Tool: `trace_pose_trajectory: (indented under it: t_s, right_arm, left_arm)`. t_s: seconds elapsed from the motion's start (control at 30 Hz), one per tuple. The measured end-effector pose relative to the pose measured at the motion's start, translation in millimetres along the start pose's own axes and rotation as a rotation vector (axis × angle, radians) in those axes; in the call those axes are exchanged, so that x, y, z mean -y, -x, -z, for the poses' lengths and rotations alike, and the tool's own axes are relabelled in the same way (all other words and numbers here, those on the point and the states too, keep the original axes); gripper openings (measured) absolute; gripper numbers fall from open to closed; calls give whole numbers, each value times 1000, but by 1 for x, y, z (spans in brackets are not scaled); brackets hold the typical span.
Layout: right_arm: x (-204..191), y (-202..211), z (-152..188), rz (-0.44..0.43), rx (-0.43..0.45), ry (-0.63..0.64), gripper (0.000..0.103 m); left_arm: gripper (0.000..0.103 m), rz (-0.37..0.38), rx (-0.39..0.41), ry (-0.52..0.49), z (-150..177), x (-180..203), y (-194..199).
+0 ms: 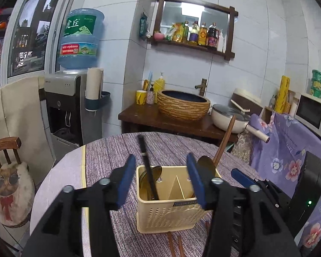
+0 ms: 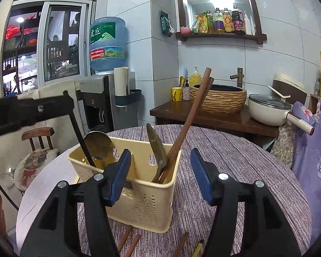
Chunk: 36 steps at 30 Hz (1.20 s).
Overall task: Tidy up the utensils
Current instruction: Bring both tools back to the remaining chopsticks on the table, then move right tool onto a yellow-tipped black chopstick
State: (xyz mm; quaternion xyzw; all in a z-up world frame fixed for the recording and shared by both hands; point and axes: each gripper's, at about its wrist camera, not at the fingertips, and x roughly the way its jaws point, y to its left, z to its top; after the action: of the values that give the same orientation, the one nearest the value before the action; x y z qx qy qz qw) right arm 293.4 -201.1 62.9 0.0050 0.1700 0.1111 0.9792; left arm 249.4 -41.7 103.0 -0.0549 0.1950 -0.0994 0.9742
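Note:
A cream perforated utensil holder [image 1: 169, 212] stands on the round table; it also shows in the right wrist view [image 2: 143, 201]. Its left compartment holds black chopsticks [image 1: 148, 171] and a gold spoon [image 2: 98, 145]. Its right compartment holds brown wooden chopsticks [image 2: 188, 128] and another gold spoon [image 2: 157, 147]. My left gripper [image 1: 160, 180] is open and empty just above the holder. My right gripper [image 2: 160, 175] is open and empty beside the holder's right end. Brown chopsticks [image 2: 128, 242] lie on the table in front of the holder.
The table has a purple striped cloth [image 2: 235, 171]. A wooden chair with a cat cushion [image 1: 8, 188] stands at left. Behind are a water dispenser [image 1: 68, 107], a counter with a basin [image 1: 182, 105] and a white pot [image 1: 231, 117].

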Motion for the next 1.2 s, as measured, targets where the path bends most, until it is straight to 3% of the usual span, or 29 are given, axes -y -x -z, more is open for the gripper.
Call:
trace_pose_trajectory:
  t_s: [0.17,0.37,0.8,0.9,1.1,1.2]
  right_arm:
    - [7,28,7,9,13,0,66]
    - [22,54,24,23,-75,-34,70]
    - [43,54,91,80,-341,-93,72]
    - [51,50,103,99,-376,-124,72]
    - [61,36,118,90,-458,-182,59]
    - [63,27,123,66,-494,-219,52]
  left_arm:
    - [86,-2,10,21,10,-5,19]
    - [98,6,-78,21,34,-8,25]
    - [98,-67,-351,-7,118,-9,-1]
    - [98,-77,-383,-16,133,-11,-4]
    - [97,-72,-395,-17,145,-14,-8]
    - [93,-63,-399,-26,149,-10,-8]
